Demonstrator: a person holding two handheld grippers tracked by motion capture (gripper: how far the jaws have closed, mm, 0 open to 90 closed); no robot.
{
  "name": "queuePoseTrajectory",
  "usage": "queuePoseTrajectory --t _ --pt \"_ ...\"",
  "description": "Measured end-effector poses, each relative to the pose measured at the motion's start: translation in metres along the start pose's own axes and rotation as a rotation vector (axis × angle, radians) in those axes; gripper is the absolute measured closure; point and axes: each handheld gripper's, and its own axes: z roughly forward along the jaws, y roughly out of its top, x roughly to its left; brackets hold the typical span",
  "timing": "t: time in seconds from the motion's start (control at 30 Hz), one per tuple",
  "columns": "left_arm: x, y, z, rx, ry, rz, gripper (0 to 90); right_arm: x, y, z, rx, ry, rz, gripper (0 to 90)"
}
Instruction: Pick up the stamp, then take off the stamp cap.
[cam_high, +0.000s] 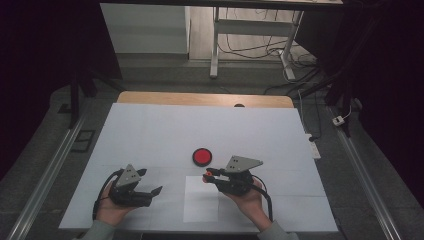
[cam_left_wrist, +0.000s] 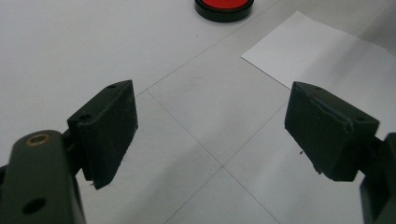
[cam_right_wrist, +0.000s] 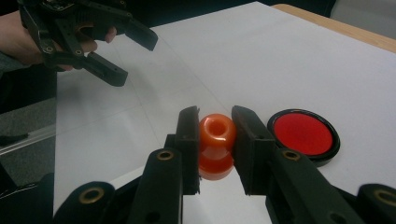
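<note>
I see the white table (cam_high: 150, 130) with broad bare room on its far half and along both side edges; only a strip of wooden edge (cam_high: 205, 98) shows at the far side. A red disc in a black rim (cam_high: 202, 157) lies near the centre, and a white paper sheet (cam_high: 201, 199) lies toward the near edge, between my two hands. My right gripper (cam_high: 207, 175), near and right of centre, is clenched on an orange bead-like piece with a hole in its end (cam_right_wrist: 215, 140), its pads pressing both sides. In the high view the piece sits just off the sheet's far edge, close to the disc on its near side. My left gripper (cam_high: 151, 181), near left, is released, jaws spread wide with bare table between them, well apart from the disc.
</note>
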Motion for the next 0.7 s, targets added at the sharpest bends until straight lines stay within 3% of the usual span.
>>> queuePoseTrajectory --t 0.37,0.57,0.7 --pt "0.0 0.001 -0.001 -0.01 0.0 -0.002 17.5 -0.001 0.0 -0.002 -0.006 -0.003 0.001 72.4" --pt "0.0 0.008 -0.006 -0.064 -0.039 -0.059 17.5 -0.001 0.0 -0.003 -0.009 -0.006 0.002 72.4" --pt "-0.003 0.013 -0.005 -0.068 -0.044 -0.046 17.7 -0.001 0.0 -0.003 -0.008 -0.007 0.001 72.4"
